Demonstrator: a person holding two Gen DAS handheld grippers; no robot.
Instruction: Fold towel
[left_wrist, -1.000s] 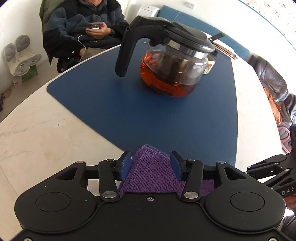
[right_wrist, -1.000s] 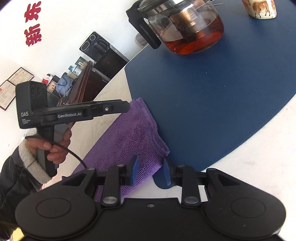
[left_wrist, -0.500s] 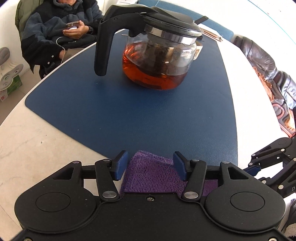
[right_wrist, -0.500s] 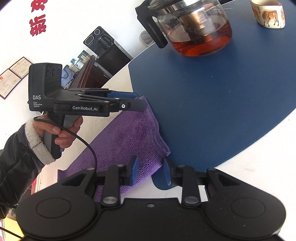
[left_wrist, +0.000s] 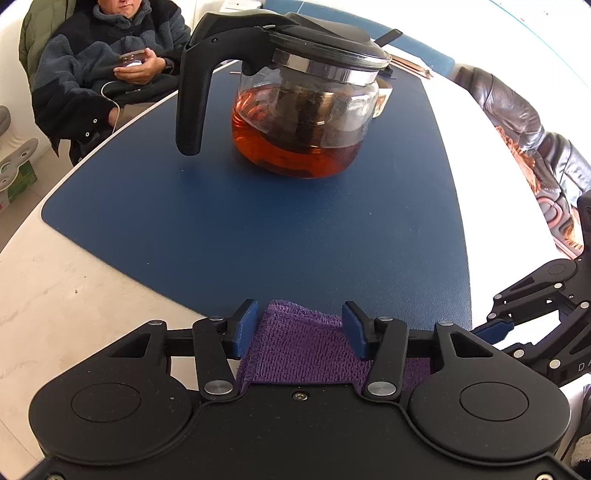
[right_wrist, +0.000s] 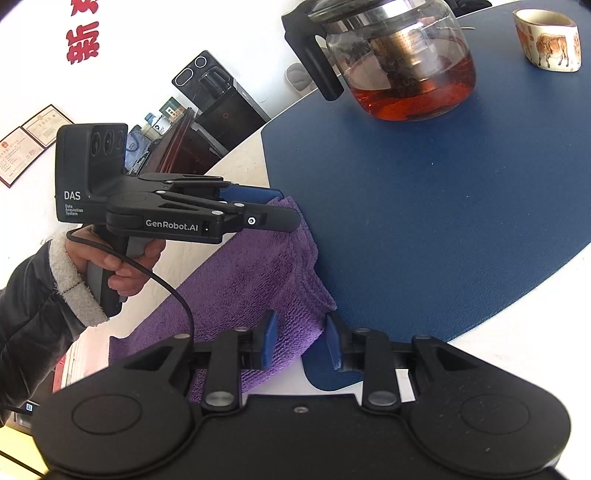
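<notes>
The left gripper (left_wrist: 299, 326) had swung toward the teapot (left_wrist: 306, 122), its jaws closing around the towel's far corner without pinching it. The right gripper (right_wrist: 301, 341) hung released over the near corner. The folded purple towel (right_wrist: 243, 280) straddled the blue mat's (right_wrist: 424, 221) edge.

Left wrist view: close above the towel (left_wrist: 303, 347) at the mat's (left_wrist: 258, 229) near edge, facing across to the teapot (left_wrist: 299, 110). Right wrist view: close, angled down at the mat's near corner. Shared: towel, teapot, mat.
</notes>
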